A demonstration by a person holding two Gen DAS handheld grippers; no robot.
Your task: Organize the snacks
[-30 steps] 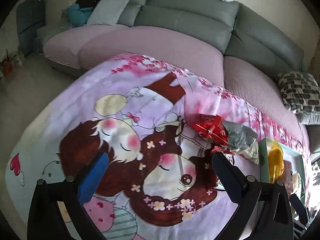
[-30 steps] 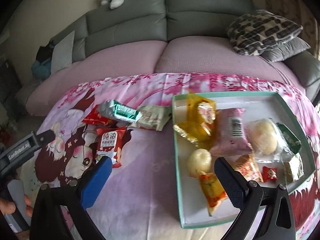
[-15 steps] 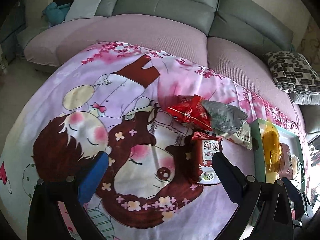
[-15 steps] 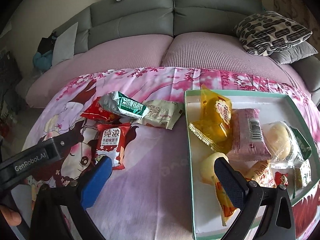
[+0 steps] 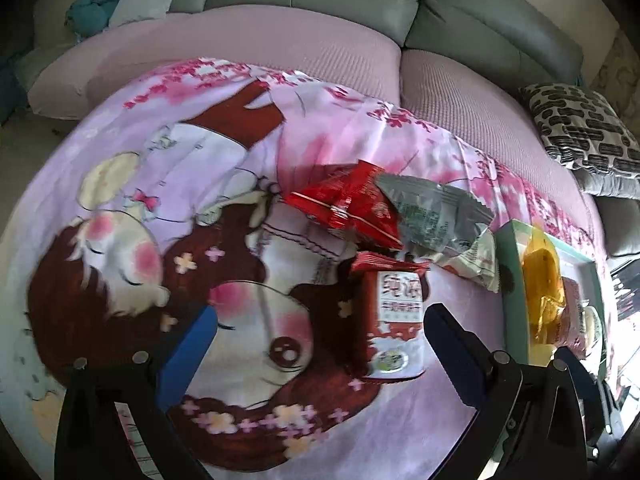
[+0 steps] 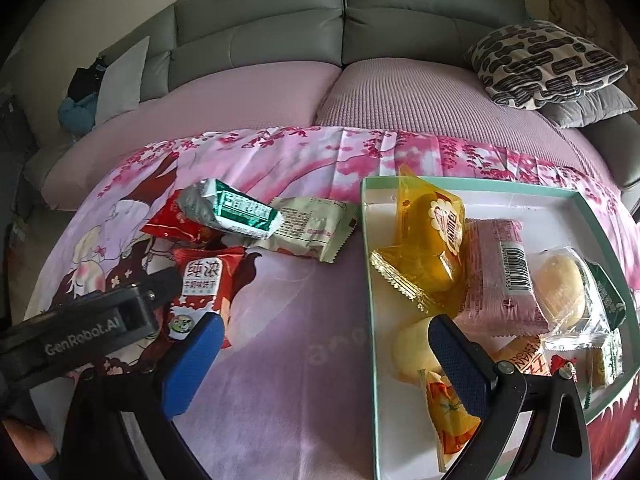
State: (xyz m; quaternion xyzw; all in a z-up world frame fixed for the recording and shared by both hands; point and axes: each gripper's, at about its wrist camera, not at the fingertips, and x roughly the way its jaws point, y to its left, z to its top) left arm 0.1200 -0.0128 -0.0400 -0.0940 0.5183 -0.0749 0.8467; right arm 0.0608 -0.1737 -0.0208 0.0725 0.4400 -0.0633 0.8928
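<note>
**Closing in on the red-and-white biscuit packet**

Over the last second my left gripper point(image 5: 320, 334) has swung off the bare quilt and come forward, so the red-and-white packet point(image 5: 394, 320) now sits at about 1 o'clock between my spread fingers, close against the right one. Both fingers stand wide with nothing held. I judge this is my approach to the next pick; I need to shift slightly right to centre the packet before closing.

My right gripper point(image 6: 320, 354) has also drawn nearer the tray and hovers wide and empty over the quilt point(image 6: 288, 380), its right finger above the tray's near corner.

Four packets lie loose on the quilt: the red-and-white one, a red foil packet point(image 6: 172, 226) at 11 o'clock in the right view, a silver-green packet point(image 6: 236, 210) lying partly on it, and a pale cream packet point(image 6: 312, 228) just beside the tray.

The tray point(image 6: 500, 190), white inside with a green rim, already holds a yellow wrapped cake point(image 6: 432, 240), a pink barcoded packet point(image 6: 500, 280), a clear-wrapped round bun point(image 6: 560, 292), an orange packet point(image 6: 452, 412) and several smaller pieces at its 4 o'clock end.
</note>
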